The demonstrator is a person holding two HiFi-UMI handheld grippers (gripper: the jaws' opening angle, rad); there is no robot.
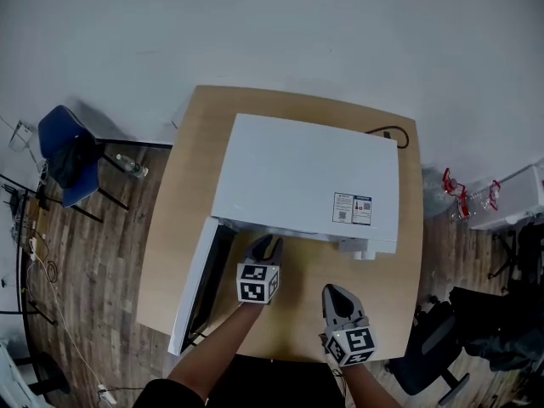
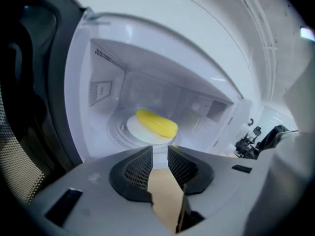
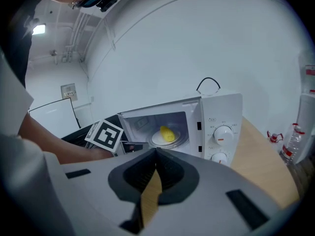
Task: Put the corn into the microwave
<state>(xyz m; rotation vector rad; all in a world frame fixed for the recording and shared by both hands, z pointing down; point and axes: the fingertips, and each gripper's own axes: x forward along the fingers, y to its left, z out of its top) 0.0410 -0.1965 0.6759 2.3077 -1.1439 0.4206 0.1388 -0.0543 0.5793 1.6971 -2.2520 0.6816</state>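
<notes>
corn [image 2: 156,123] lying on the white plate [image 2: 139,132] inside the microwave [image 1: 306,177], whose door [image 1: 194,287] stands open; left tool [image 2: 160,150] spread and empty at the opening, right tool [image 3: 156,154] pressed together, empty; placement judged done, door closing possibly left

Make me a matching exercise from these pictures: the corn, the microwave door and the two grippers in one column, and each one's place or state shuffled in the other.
Column one:
1. corn
2. microwave door
3. left gripper
4. right gripper

Column two:
a. swung open
b. jaws together, nothing between them
c. lying on the white plate
d. jaws apart, nothing between them

Pairs: 1-c, 2-a, 3-d, 4-b
</notes>
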